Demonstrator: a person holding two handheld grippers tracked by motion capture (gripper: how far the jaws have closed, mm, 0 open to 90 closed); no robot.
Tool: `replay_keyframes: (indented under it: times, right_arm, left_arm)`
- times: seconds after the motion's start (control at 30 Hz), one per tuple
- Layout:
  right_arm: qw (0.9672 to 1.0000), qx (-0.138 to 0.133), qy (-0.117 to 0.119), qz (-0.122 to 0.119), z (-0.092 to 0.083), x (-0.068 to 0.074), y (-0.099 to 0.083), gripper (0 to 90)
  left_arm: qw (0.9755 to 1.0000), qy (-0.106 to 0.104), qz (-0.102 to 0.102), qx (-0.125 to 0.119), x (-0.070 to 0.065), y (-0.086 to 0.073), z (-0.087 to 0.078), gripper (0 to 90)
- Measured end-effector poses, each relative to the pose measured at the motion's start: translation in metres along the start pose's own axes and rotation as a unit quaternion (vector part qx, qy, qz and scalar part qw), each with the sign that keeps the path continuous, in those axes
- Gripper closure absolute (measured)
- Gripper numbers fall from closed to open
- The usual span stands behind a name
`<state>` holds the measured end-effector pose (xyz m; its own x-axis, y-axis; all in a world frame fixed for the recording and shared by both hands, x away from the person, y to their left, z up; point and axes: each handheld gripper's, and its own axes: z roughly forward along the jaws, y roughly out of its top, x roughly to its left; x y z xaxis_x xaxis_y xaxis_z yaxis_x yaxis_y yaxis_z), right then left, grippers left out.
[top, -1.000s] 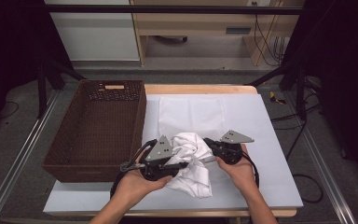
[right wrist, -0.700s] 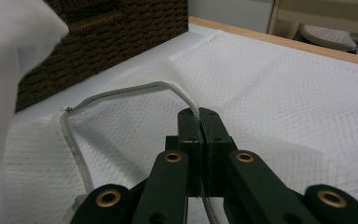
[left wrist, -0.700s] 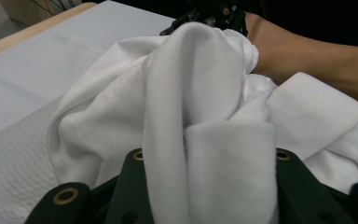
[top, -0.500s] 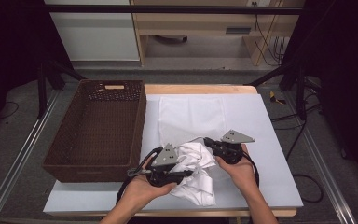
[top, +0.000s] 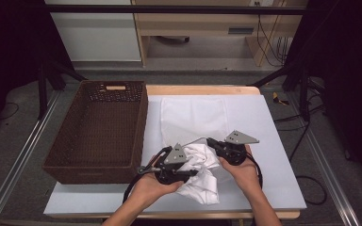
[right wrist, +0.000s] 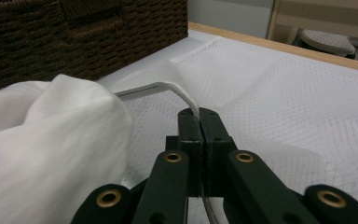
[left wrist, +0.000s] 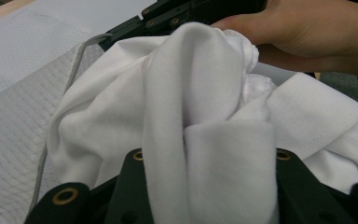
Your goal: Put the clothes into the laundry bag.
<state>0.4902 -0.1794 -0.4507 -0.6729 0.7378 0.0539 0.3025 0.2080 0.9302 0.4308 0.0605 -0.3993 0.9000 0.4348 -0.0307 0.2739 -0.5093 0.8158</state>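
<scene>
The left claw (top: 191,172) grips a bunched white garment (top: 201,175) low over the worktop (top: 273,141), while the right claw (top: 212,141), just beyond it, pinches shut the mesh laundry bag's (top: 193,115) rim, so the garment must travel forward into the bag's mouth.

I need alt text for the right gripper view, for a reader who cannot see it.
The right gripper has its black jaws shut on the thin rim of a white mesh bag, which lies on the table. A bunched white garment sits at the left, and a dark wicker basket stands behind it.
</scene>
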Motion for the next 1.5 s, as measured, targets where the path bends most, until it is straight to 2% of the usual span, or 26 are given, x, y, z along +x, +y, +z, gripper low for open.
replay_keyframes:
  times: [0.23,0.43,0.77,0.87,1.23,1.37,1.5]
  right_arm:
    - [1.0000,-0.009,-0.001,-0.002,-0.003,0.001,0.003,89.0]
    - [0.9998,-0.012,-0.005,-0.016,-0.006,0.004,0.007,89.0]
    - [0.9996,-0.014,-0.005,-0.022,-0.006,0.009,0.009,89.0]
    - [0.9996,-0.015,-0.006,-0.022,-0.007,0.008,0.009,89.0]
    - [0.9994,-0.019,-0.001,-0.029,-0.009,0.011,0.012,89.0]
    - [0.9993,-0.018,0.000,-0.031,-0.009,0.013,0.012,89.0]
    - [0.9993,-0.018,0.000,-0.032,-0.010,0.013,0.013,89.0]
  left_arm:
    - [1.0000,0.004,-0.006,0.005,0.004,-0.001,0.005,68.2]
    - [0.9999,0.009,-0.005,0.012,0.005,-0.002,0.010,68.1]
    - [0.9997,0.015,-0.017,0.006,0.012,-0.001,0.024,68.1]
    - [0.9996,0.023,-0.014,0.011,0.014,-0.002,0.029,68.1]
    - [0.9984,0.046,-0.028,0.017,0.023,-0.010,0.044,68.0]
    - [0.9970,0.064,-0.042,0.015,0.026,-0.013,0.046,68.0]
    - [0.9943,0.088,-0.057,0.018,0.028,-0.014,0.049,68.0]
